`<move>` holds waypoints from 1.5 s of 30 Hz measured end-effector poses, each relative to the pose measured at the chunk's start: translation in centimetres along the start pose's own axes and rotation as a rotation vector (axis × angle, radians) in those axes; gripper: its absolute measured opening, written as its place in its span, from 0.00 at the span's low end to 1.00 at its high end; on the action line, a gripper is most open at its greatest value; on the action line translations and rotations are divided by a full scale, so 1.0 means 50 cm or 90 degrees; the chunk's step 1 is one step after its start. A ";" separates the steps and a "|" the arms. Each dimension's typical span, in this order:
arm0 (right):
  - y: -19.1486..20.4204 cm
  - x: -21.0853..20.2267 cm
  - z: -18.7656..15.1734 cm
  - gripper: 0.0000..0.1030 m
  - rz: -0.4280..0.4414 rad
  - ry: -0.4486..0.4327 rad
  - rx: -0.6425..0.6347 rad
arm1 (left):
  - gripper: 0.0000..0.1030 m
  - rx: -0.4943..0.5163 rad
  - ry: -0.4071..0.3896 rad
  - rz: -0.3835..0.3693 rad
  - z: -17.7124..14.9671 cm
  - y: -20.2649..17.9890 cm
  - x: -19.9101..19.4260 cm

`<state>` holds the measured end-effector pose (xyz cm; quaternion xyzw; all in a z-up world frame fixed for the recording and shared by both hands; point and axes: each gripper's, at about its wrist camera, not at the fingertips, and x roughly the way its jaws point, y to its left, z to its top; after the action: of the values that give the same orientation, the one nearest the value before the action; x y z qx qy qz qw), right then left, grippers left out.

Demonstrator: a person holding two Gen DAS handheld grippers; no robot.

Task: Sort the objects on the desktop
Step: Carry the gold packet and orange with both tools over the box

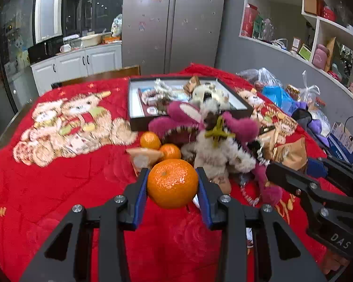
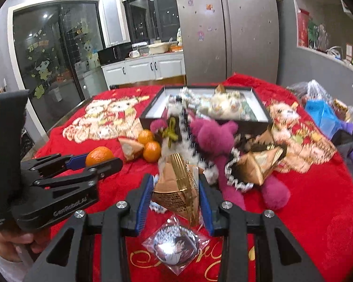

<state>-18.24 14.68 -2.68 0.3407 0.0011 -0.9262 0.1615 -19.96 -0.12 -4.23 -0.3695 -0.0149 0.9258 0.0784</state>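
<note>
1. Two claws are loaded at once. The left claw point(image 1: 173, 183) grips an orange point(image 1: 172, 183) between its blue pads, clear of the red cloth point(image 1: 58, 188) covering the surface.
2. The right claw point(image 2: 175, 193) is closed on a gold wedge-shaped packet point(image 2: 176, 190), held above a wrapped round badge point(image 2: 175, 246) lying at the near edge of the surface.
3. Step in hand, as judged: the pick-up stage of sorting, both items lifted and neither yet placed.
4. Remaining items: two more oranges point(image 1: 160, 145), another gold packet point(image 2: 256, 164) and a magenta plush toy point(image 2: 214, 134) lie heaped mid-surface, just in front of the black tray point(image 1: 237, 114) towards the far edge.
5. The tray already holds a pale plush and small items; it appears to be one destination, though which class belongs there cannot be told.
6. Next move calls for carrying each item over the heap without snagging the plush, then releasing it low so the orange does not roll.
</note>
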 end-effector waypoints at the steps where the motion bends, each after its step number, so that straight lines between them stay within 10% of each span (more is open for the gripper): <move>1: 0.001 -0.007 0.009 0.37 -0.004 -0.007 -0.002 | 0.38 0.000 0.000 0.005 0.009 -0.001 -0.005; 19: -0.011 -0.044 0.138 0.37 -0.029 -0.067 -0.019 | 0.38 -0.009 -0.040 0.008 0.117 -0.018 -0.050; 45: -0.082 0.125 0.331 0.37 -0.022 -0.033 -0.065 | 0.38 -0.004 -0.002 0.030 0.354 0.021 0.214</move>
<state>-34.38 14.83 5.67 0.3080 0.0500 -0.9360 0.1627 -39.89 1.03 1.22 -0.3686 -0.0092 0.9279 0.0556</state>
